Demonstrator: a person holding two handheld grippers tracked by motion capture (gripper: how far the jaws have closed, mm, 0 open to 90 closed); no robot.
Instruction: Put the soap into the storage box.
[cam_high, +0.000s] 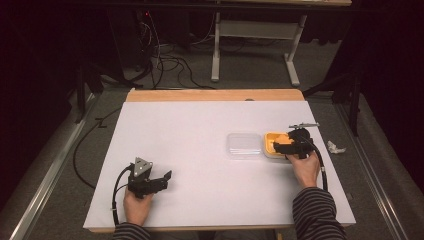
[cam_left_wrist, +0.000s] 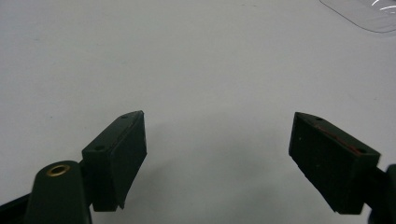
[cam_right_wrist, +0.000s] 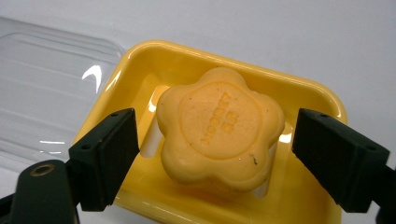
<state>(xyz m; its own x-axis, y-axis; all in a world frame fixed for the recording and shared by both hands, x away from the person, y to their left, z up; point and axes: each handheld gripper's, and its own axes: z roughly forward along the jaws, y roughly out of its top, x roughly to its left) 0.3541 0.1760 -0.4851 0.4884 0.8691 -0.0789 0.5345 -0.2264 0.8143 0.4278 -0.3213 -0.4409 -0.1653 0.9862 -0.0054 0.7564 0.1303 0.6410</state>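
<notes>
Yellow dish (cam_right_wrist: 140, 60) holds a flower-shaped soap (cam_right_wrist: 219, 128) — right claw (cam_right_wrist: 215, 154) apart, probably clear; left claw (cam_left_wrist: 217, 161) apart.

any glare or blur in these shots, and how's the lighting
High view: white table brightly lit, surroundings dark, picture a little soft. Right gripper view: white glare streaks on the clear lid and the yellow dish rim; soap sharp, tongs slightly blurred. Left gripper view: even light, soft shadows beneath the tongs, faint glare on the lid's corner.

A flower-shaped yellow soap bar (cam_right_wrist: 219, 130) — embossed lettering on its top face — lies flat in a glossy yellow dish (cam_right_wrist: 140, 56), beside a clear plastic lid (cam_right_wrist: 42, 93) on the white bench (cam_high: 190, 140).
</notes>
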